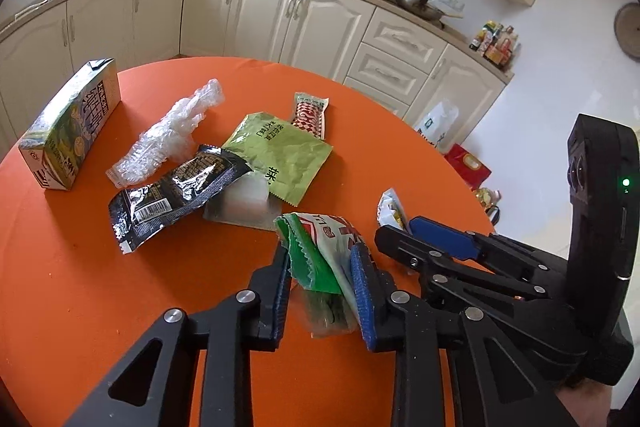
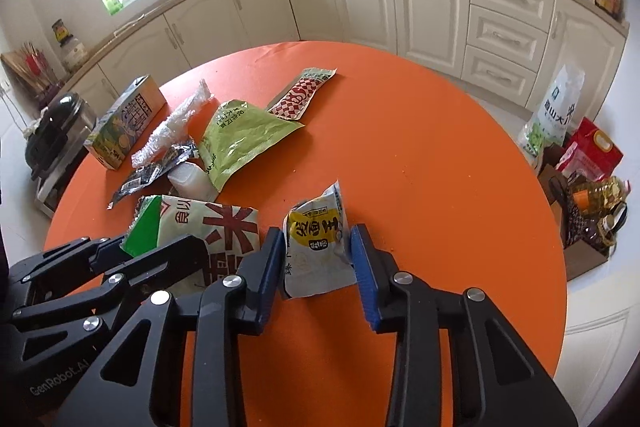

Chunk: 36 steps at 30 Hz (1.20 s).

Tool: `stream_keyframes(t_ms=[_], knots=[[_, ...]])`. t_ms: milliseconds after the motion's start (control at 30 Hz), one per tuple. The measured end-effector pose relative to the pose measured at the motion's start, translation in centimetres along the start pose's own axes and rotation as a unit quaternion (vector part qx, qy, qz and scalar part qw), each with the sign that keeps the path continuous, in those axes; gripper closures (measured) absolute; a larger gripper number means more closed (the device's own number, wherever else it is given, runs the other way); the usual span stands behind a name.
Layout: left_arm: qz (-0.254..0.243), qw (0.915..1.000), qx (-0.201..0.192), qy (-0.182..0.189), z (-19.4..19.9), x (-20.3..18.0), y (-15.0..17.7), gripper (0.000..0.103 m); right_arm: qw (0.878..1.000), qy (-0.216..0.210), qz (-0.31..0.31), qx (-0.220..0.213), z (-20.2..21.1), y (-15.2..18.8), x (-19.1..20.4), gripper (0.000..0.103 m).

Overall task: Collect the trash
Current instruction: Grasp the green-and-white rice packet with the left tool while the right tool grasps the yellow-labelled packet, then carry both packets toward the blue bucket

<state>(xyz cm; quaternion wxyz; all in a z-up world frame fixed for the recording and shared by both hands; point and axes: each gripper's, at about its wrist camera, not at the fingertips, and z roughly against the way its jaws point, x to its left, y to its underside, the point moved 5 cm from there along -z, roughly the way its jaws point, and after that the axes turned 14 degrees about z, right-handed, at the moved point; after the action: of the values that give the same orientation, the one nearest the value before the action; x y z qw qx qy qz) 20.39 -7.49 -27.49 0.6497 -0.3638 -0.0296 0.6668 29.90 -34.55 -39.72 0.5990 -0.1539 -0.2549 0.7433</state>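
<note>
Two grippers low over the orange table [image 2: 440,131], side by side. Left gripper [image 1: 322,267] pinching a crumpled green-and-white wrapper [image 1: 320,251], blue pads pressed on its flanks, long axis running away from the hand. Right gripper [image 2: 318,255] clamped on a small yellow-and-white packet [image 2: 316,247], standing upright between the pads. Remaining trash well ahead and left of both: black sachet [image 1: 176,195], light green pouch [image 1: 280,155], clear plastic wrap [image 1: 172,135], milk carton [image 1: 72,127] (nearer the left hand). No bin visible.
</note>
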Motion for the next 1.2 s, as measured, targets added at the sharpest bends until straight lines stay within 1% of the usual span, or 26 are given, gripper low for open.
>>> stream_keyframes(t_ms=[33,67,100,267,400,600,833,1000,1100,1200], knots=[[-0.001,1.0,-0.001,0.0,0.1,-0.1,0.0,0.08,1.0,-0.007,-0.003,-0.003,0.3,0.0,0.2,0.087],[0.002,1.0,-0.001,0.003,0.4,-0.1,0.1,0.081,1.0,-0.004,0.0,-0.001,0.6,0.1,0.3,0.089],[0.002,1.0,-0.002,0.003,0.5,-0.2,0.1,0.082,1.0,0.004,0.009,0.003,0.7,0.1,0.5,0.089],[-0.009,0.9999,-0.011,0.004,1.6,-0.6,0.2,0.085,1.0,0.003,0.001,0.006,0.9,0.6,0.5,0.089],[-0.012,0.9998,-0.016,0.008,2.6,-0.5,0.1,0.087,1.0,0.001,0.002,-0.004,1.9,0.3,0.7,0.092],[-0.016,0.9996,-0.019,0.013,3.7,-0.1,0.3,0.088,1.0,-0.006,-0.005,-0.014,3.1,0.5,1.0,0.093],[-0.035,0.9985,-0.039,0.016,5.8,-0.3,0.1,0.088,1.0,-0.009,-0.007,-0.028,5.0,0.6,1.3,0.094],[-0.053,0.9969,-0.054,0.022,7.7,-0.8,-0.3,0.089,0.999,-0.003,-0.006,-0.046,7.0,0.4,1.3,0.094],[-0.064,0.9955,-0.064,0.028,8.9,-1.6,-0.6,0.089,0.998,0.003,-0.006,-0.058,8.5,0.2,1.2,0.094],[-0.078,0.9935,-0.074,0.037,10.2,-3.2,-0.8,0.089,0.997,0.012,-0.009,-0.074,10.4,0.1,0.7,0.094]])
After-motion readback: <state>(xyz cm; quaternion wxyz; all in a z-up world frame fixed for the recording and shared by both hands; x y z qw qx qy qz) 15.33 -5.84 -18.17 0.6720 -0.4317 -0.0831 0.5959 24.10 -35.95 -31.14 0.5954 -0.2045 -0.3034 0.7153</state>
